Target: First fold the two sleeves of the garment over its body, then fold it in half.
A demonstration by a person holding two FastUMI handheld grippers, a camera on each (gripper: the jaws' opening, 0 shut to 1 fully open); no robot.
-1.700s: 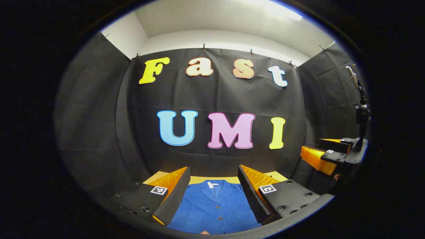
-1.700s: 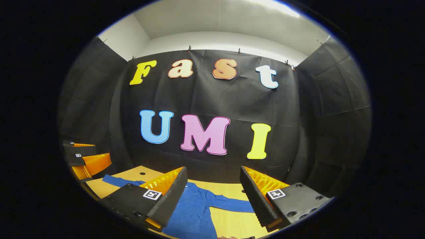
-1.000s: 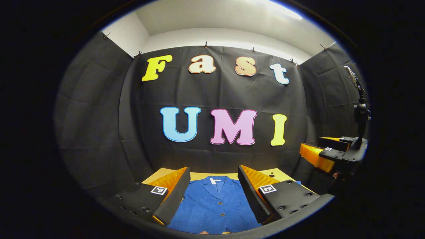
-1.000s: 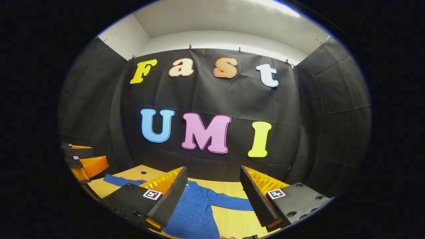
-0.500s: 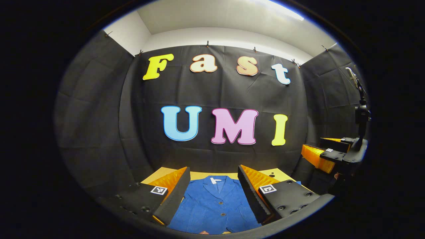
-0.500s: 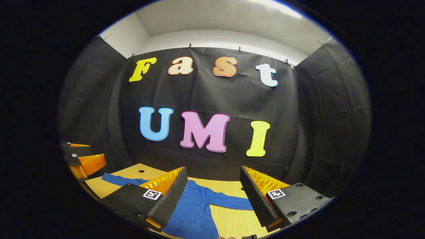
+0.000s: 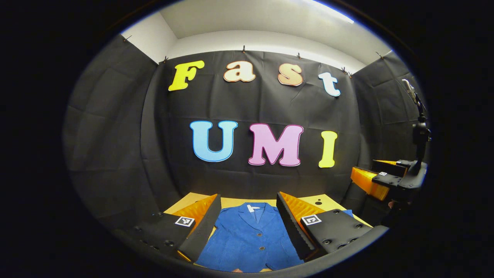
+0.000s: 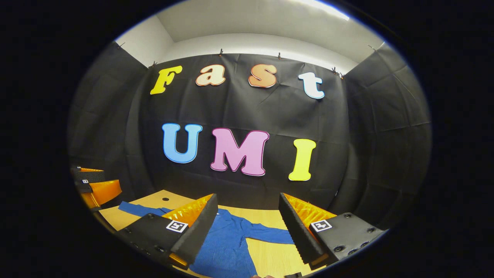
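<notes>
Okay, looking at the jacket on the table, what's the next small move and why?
Probably lower the right gripper onto the nearer sleeve: the blue jacket lies flat, both sleeves spread on the table, both grippers open and holding nothing.

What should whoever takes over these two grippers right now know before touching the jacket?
Left gripper: open, holding nothing, held above the table and aimed at the front of the blue jacket.
Right gripper: open, holding nothing, above the jacket's right side; it also shows off to the side in the left gripper view.
The jacket lies flat and buttoned on the wooden table, collar toward the back wall, with one sleeve stretched out to the right and the other sleeve to the left.
Done: nothing, both sleeves are still spread.
Left: fold each sleeve over the body, then fold the jacket in half.
</notes>
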